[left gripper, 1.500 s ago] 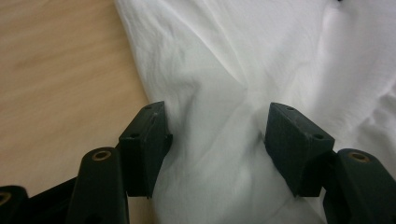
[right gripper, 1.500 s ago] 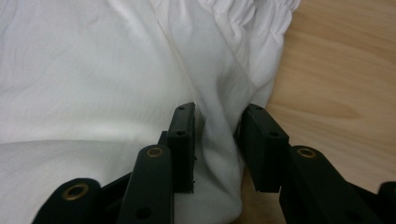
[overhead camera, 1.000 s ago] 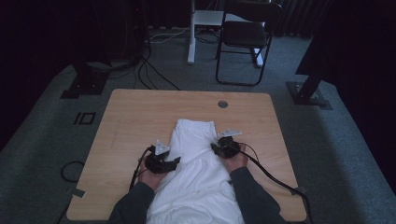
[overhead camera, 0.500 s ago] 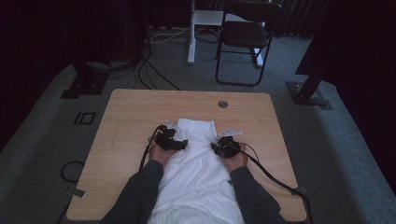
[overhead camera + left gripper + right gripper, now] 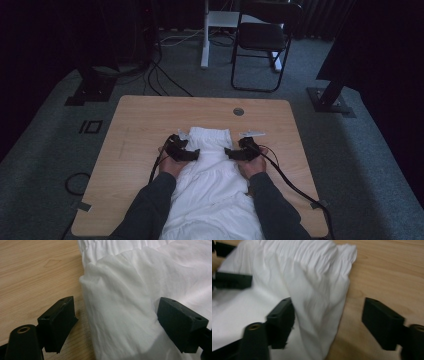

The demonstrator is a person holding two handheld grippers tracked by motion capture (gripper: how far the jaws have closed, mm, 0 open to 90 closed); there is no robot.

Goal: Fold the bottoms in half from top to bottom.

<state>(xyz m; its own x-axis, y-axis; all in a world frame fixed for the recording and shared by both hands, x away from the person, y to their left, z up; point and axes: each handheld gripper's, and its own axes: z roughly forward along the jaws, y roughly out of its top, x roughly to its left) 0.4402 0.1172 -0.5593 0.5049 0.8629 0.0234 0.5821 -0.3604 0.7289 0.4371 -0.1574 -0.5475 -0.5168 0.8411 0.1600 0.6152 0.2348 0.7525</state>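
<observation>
White garment (image 5: 212, 180) lies mid-table (image 5: 140, 120), hanging off near edge; left gripper (image 5: 192, 154) and right gripper (image 5: 231, 152) flank its top. Left gripper view: jaws wide, just opened, cloth fold between, ungripped. Right gripper view: same, just opened.

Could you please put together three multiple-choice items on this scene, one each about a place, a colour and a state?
1. Where does the white garment lie?
A. On the chair
B. On the wooden table
C. On the floor

2. What colour is the garment?
A. White
B. Red
C. Blue

3. How do the jaws of the left gripper and right gripper stand?
A. Both clamped on the cloth
B. One clamped, one apart
C. Both apart

Answers: B, it lies spread on the tabletop; A, the cloth is plain white; C, each gripper view has a wide gap, having just opened.
</observation>
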